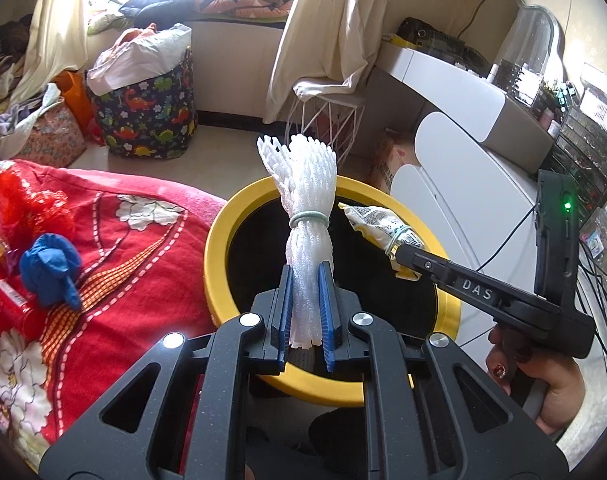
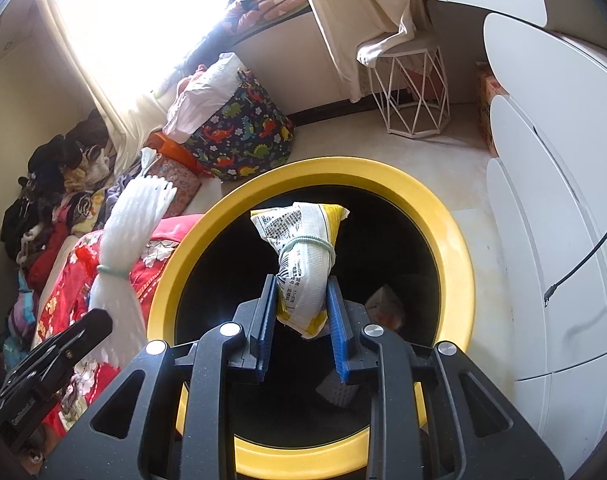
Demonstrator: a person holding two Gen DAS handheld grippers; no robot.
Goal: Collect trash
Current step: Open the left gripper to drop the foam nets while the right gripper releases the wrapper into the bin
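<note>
Both grippers hang over the round yellow-rimmed trash bin [image 2: 455, 240] with its black inside. Left gripper [image 1: 306, 280] is clenched on a white foam fruit-net bundle [image 1: 303, 184] tied with a pale green rubber band. Right gripper [image 2: 301, 292] grasps a crumpled white-and-yellow printed snack wrapper [image 2: 301, 248], banded likewise. Beside the bin, a crumpled blue bag [image 1: 51, 272] lies on the red floral blanket [image 1: 123, 272].
</note>
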